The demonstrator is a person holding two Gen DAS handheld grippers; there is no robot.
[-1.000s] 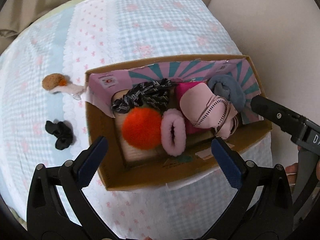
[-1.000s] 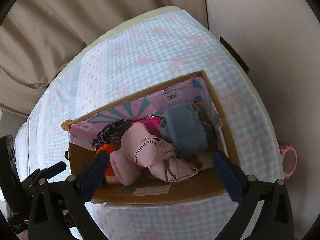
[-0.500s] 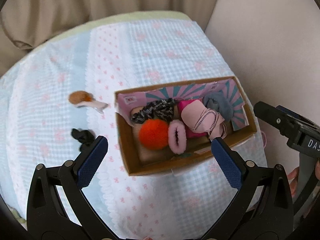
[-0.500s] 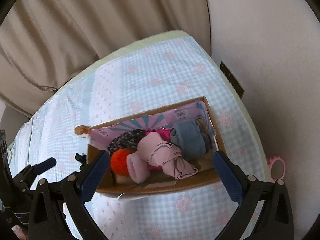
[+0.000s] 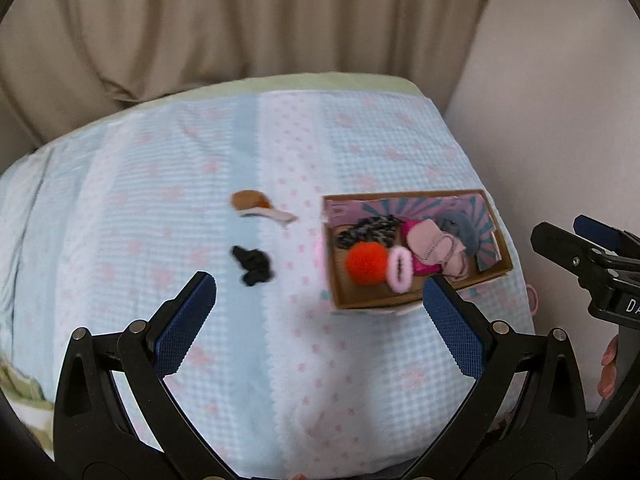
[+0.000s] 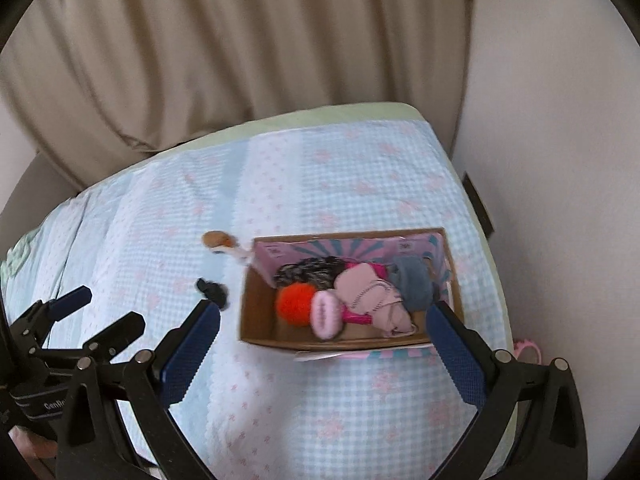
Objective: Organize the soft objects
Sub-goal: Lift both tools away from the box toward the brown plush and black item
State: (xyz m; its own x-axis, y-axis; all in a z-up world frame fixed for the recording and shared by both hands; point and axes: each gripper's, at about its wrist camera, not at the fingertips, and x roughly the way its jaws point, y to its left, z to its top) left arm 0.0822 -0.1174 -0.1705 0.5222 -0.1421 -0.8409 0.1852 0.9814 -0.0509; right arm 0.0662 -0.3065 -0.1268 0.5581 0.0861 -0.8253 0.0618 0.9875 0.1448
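Observation:
A cardboard box (image 5: pixel 416 302) (image 6: pixel 256 330) sits on the blue checked bedspread and holds an orange pompom (image 5: pixel 366 262) (image 6: pixel 296 304), a pink fluffy scrunchie (image 5: pixel 400 270) (image 6: pixel 326 314), a pale pink cloth (image 6: pixel 368 292), a grey-blue fuzzy piece (image 6: pixel 414 282) and a black-and-white scrunchie (image 5: pixel 370 230). A black scrunchie (image 5: pixel 252 266) (image 6: pixel 214 290) and a tan hair clip (image 5: pixel 254 202) (image 6: pixel 220 240) lie left of the box. My left gripper (image 5: pixel 318 320) is open and empty, high above the bed. My right gripper (image 6: pixel 324 344) is open and empty above the box's near side.
Beige curtains (image 5: pixel 240 20) hang behind the bed. A white wall (image 6: pixel 560 160) runs along the right edge. A pink ring object (image 6: pixel 528 350) lies by the wall right of the box. The bedspread (image 5: pixel 160 200) stretches left.
Both grippers have pulled back and up from the box, so the box looks smaller and more of the bed and curtain shows. Both stay open and empty.

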